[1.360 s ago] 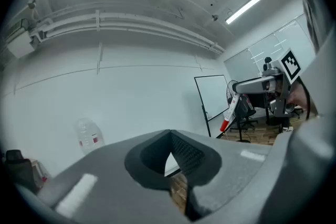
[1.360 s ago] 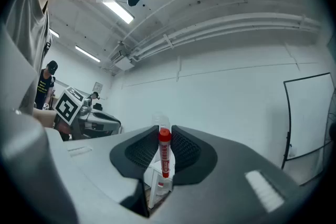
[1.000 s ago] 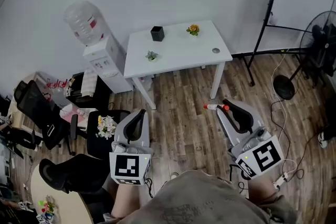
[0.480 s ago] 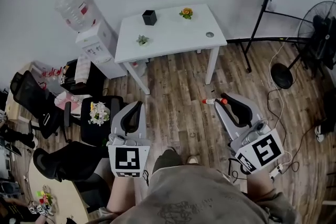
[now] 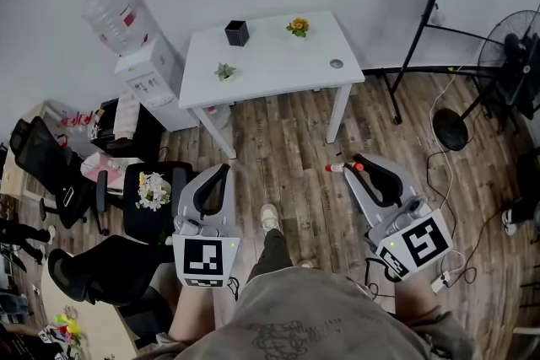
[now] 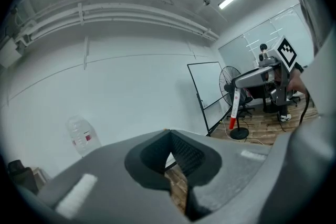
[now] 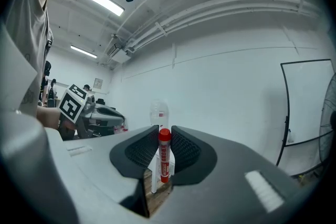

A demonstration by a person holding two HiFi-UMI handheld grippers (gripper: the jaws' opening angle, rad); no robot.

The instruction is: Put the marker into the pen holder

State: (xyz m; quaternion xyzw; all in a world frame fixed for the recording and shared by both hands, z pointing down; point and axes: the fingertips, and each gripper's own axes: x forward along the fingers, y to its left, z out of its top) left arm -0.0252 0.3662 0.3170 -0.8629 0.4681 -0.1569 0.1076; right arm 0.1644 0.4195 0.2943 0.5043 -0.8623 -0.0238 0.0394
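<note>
A person is standing on the wood floor well short of the white table point(image 5: 278, 67), holding a red-capped marker point(image 5: 340, 169) in the right gripper point(image 5: 359, 167). The gripper's jaws are clamping the marker's barrel from both sides, and the marker is lying crosswise to them. The left gripper point(image 5: 222, 172), also on the near side of the table, is carrying nothing, its jaws pressed together. The black pen holder point(image 5: 237, 33) is sitting near the table's far left corner. It is apart from a small potted plant point(image 5: 224, 72) by the table's front left edge and an orange flower point(image 5: 297, 27) along its back edge. The marker is nowhere near the holder yet, so the step in hand looks to be the approach. Doing it well probably means closing on the table first, then turning the right gripper so the marker is pointing straight down over the holder's open mouth. It should go inside the rim before the jaws let go. A tilted entry could tip the holder.
</note>
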